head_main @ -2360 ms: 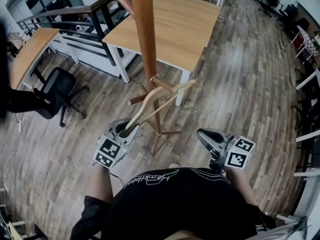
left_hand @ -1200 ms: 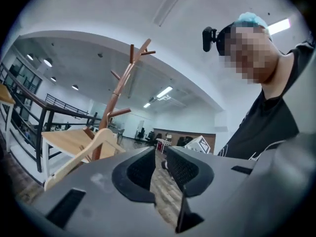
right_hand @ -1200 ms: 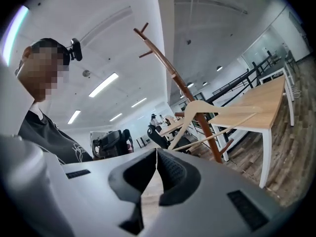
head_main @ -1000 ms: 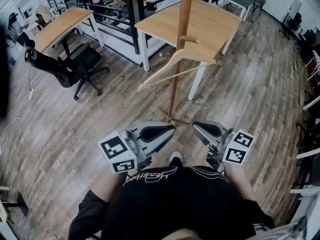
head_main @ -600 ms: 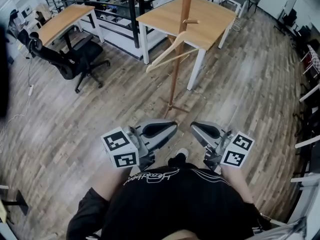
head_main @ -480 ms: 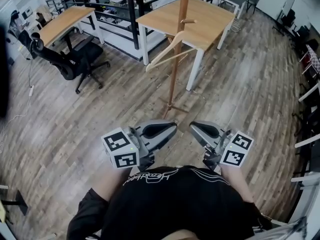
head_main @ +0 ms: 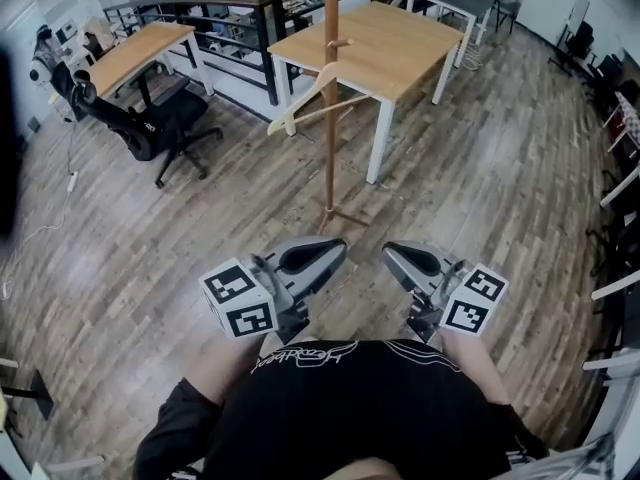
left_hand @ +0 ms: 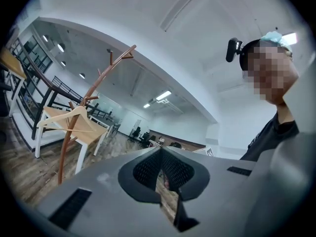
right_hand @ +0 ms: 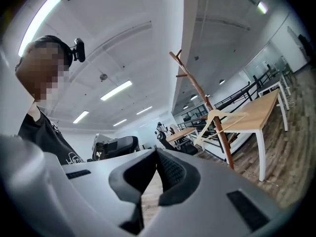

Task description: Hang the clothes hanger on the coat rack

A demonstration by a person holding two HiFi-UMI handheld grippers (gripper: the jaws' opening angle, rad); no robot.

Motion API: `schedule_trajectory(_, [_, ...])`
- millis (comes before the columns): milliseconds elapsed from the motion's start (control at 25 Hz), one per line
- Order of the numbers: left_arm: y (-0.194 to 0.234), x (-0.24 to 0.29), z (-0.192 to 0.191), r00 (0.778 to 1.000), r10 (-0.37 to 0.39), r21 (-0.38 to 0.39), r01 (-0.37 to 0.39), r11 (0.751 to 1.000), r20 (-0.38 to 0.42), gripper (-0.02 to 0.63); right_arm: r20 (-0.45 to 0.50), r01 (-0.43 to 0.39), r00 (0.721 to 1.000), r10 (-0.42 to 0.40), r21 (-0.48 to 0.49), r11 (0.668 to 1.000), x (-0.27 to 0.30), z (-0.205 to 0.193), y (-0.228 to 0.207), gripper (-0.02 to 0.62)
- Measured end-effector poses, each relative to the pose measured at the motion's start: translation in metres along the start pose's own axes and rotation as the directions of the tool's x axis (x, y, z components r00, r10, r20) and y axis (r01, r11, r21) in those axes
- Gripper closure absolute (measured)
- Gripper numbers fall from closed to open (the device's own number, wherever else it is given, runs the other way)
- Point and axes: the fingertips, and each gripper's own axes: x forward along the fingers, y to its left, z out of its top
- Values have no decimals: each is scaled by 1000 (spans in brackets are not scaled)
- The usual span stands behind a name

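Note:
The light wooden clothes hanger (head_main: 295,103) hangs from a peg on the brown coat rack (head_main: 330,148), free of both grippers. In the left gripper view the hanger (left_hand: 58,118) and the coat rack (left_hand: 66,147) stand far off at the left. In the right gripper view the hanger (right_hand: 216,112) and the coat rack (right_hand: 224,147) stand at the right. My left gripper (head_main: 325,251) is shut and empty, well short of the rack's base. My right gripper (head_main: 395,253) beside it is shut and empty too. Their pads meet in the left gripper (left_hand: 160,149) and the right gripper (right_hand: 158,152) views.
A wooden table (head_main: 400,43) with white legs stands just behind the rack. A second table (head_main: 140,53) and a black office chair (head_main: 150,123) are at the left, with a dark railing (head_main: 230,18) between them. The floor is wood planks.
My left gripper has let go of the hanger, which now hangs on the rack. Both grippers have drawn back from the rack, which looks smaller and farther away.

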Motion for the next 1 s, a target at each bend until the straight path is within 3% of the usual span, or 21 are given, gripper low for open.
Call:
schedule_trajectory(280, [-28,18,-21,999,49,10,-49,999,22,598,10,-15,1000,15,2,1000,-42,-5,4,555])
schedule_trajectory(520, [-53,21,-17,997,34,37,-37,999,70,598,19,-48,999,49,-45,998,-59,3,20,555])
schedule_trajectory(1000, [-83,26,-23,998,7,97,-13,995,64,598,33,-83,996,85,-62,995,-75,3,34,555])
